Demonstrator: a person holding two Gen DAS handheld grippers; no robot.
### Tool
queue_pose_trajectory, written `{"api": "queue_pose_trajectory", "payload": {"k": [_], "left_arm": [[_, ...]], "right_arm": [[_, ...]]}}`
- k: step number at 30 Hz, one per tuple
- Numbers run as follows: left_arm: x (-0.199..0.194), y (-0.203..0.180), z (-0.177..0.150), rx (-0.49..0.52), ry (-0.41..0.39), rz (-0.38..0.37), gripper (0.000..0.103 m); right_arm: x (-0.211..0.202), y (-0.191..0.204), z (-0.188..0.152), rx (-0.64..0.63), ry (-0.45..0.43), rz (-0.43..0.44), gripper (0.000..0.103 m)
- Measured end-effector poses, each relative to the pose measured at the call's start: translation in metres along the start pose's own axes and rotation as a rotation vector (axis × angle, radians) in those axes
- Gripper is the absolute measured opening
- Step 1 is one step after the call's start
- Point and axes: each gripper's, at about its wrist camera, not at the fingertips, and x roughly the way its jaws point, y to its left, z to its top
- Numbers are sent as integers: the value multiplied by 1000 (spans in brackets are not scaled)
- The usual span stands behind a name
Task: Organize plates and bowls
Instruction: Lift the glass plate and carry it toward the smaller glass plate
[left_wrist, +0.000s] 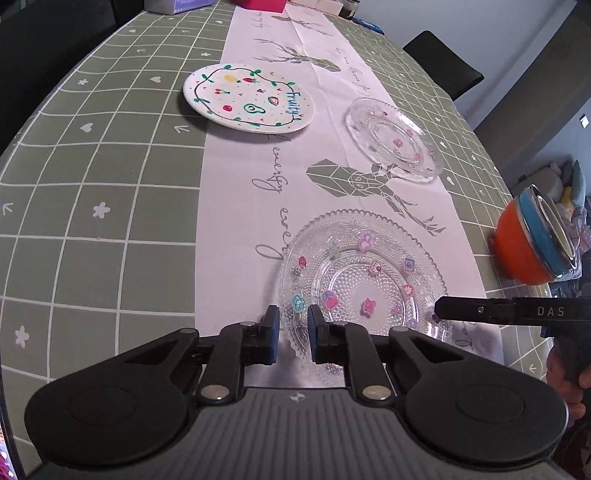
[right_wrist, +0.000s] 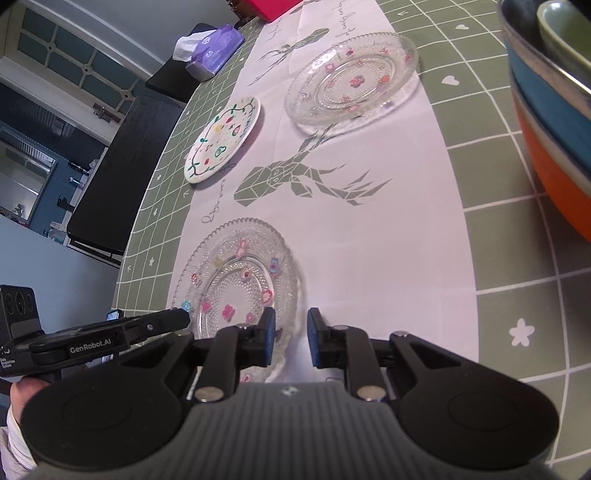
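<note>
A clear beaded glass plate (left_wrist: 364, 280) with small flower stickers lies on the white runner, close in front. My left gripper (left_wrist: 292, 334) is open, its fingers either side of the plate's near left rim. My right gripper (right_wrist: 291, 338) is open at the same plate's (right_wrist: 236, 280) right rim; it also shows in the left wrist view (left_wrist: 480, 312). A second clear glass plate (left_wrist: 393, 138) (right_wrist: 351, 79) lies farther back. A white plate with fruit drawings (left_wrist: 249, 98) (right_wrist: 221, 140) lies at the left. A stack of bowls (left_wrist: 535, 240) (right_wrist: 554, 110), orange outermost, stands at the right.
The table has a green checked cloth (left_wrist: 110, 184) and a white runner with deer prints (left_wrist: 351, 181). A purple tissue box (right_wrist: 210, 51) sits at the far left edge. A red box (right_wrist: 273, 7) is at the far end. A dark chair (left_wrist: 443, 62) stands by the right edge.
</note>
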Motion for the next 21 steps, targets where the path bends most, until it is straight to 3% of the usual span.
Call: {"api": "queue_pose_trajectory", "payload": {"k": [1,21], "left_arm": [[0,-2,0,6,-3,0,17],[22,-21,20,24,-75,9,18]], "right_arm": [[0,0,0,1,-3,-7,7],[2,-4,29,-17,-139,-125,7]]}}
